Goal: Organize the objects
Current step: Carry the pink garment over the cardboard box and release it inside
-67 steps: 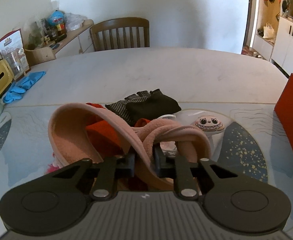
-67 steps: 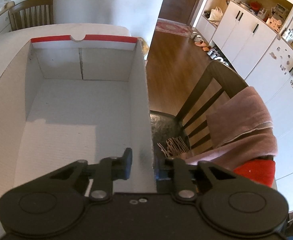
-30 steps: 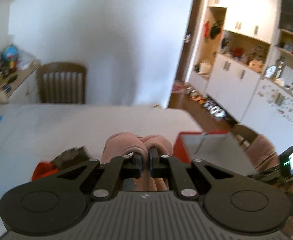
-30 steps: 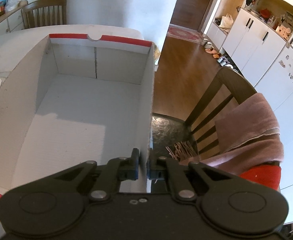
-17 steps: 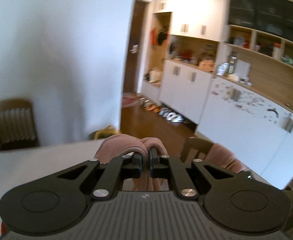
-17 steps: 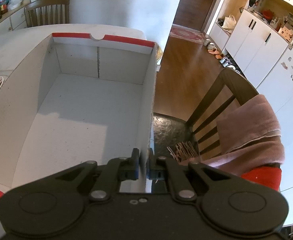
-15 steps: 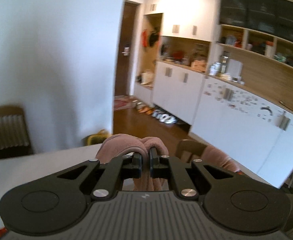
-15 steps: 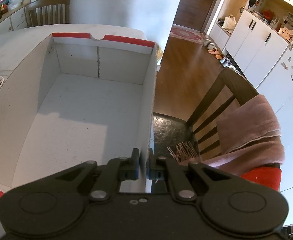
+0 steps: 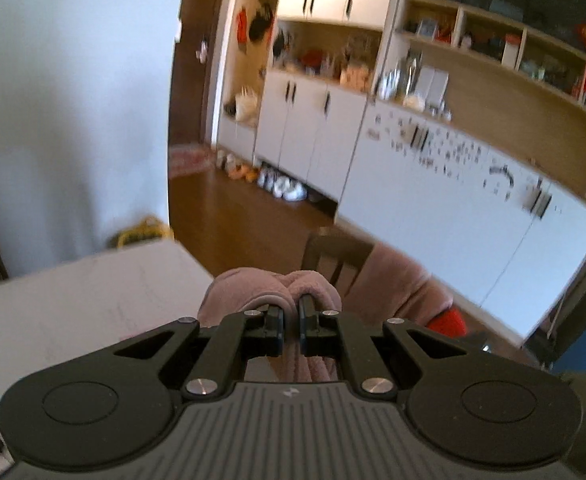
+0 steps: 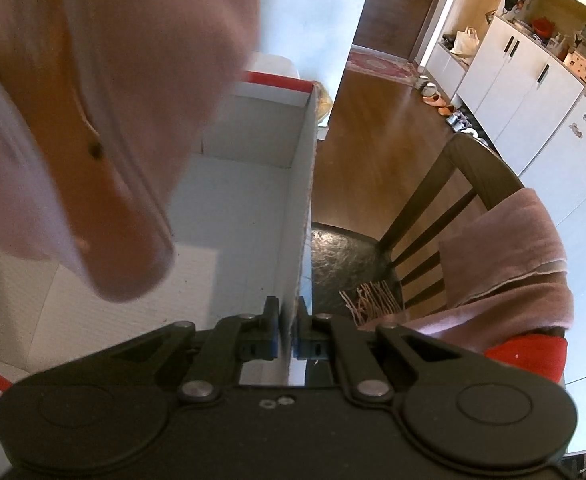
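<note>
My left gripper (image 9: pixel 290 312) is shut on a fuzzy pink slipper (image 9: pixel 233 292), held up in the air past the table's corner. In the right wrist view the same slipper (image 10: pixel 93 100) hangs blurred, sole towards the camera, over the left part of the white cardboard box with a red rim (image 10: pixel 253 136). It hides much of the box's inside. My right gripper (image 10: pixel 288 308) is shut on the box's right wall (image 10: pixel 301 200), one finger inside and one outside.
A dark wooden chair (image 10: pixel 445 184) stands right of the box, with a pink towel (image 10: pixel 505 256) and a red cloth (image 10: pixel 529 356) draped over its back. The white table (image 9: pixel 73 296) lies at lower left. White cabinets (image 9: pixel 313 128) line the far wall.
My left gripper has swung right and rolled with the slipper, from facing the table to facing the cabinets. The slipper has come into the right wrist view above the box. The right gripper has kept still.
</note>
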`<state>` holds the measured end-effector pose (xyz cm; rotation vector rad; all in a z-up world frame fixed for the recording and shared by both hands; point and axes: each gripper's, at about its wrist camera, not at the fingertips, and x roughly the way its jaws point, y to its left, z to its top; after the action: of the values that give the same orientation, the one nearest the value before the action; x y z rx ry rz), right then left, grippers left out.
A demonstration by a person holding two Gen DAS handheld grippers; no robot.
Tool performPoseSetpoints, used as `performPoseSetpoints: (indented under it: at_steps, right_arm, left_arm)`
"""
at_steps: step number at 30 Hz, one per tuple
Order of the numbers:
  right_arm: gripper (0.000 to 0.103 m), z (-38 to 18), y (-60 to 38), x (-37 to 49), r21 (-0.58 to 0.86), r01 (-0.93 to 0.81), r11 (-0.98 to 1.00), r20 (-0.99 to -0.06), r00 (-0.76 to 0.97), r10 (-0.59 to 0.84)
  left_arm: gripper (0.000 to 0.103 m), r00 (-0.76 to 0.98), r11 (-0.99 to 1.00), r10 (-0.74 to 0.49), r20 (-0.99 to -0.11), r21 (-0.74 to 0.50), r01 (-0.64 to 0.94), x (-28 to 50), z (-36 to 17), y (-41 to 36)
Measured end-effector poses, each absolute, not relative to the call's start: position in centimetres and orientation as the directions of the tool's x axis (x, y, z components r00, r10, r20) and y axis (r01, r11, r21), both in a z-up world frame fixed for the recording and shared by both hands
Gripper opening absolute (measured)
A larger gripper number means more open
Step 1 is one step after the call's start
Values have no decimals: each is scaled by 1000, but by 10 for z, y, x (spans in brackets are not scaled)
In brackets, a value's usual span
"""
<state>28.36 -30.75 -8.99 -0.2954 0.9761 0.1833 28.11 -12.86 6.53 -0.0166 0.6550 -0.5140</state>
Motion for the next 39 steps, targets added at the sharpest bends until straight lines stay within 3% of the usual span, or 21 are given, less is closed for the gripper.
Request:
performPoseSetpoints:
  at_steps: [19,32,36,39]
  right_arm:
    - [4,-89,-306,287,-160,-311,937,-852,523,28]
    - [4,-87,-301,290,-187,-378,907,-872,489,24]
    - [5,-86,-299,294,-194,-425,884,-889,457,25]
    - [5,-85,-295,295,-209,-466,860,-898,439,20]
  left_arm:
    - [6,371,867,-358,-857,-157,474,316,-73,-165]
    - [6,291,864,-308,-906,-138,484,306,-96,-154]
    - [12,311,875,-294,-904,-124,468,302,-89,-146]
    - [27,321,886,-298,-899,-136,442,302,-87,-141]
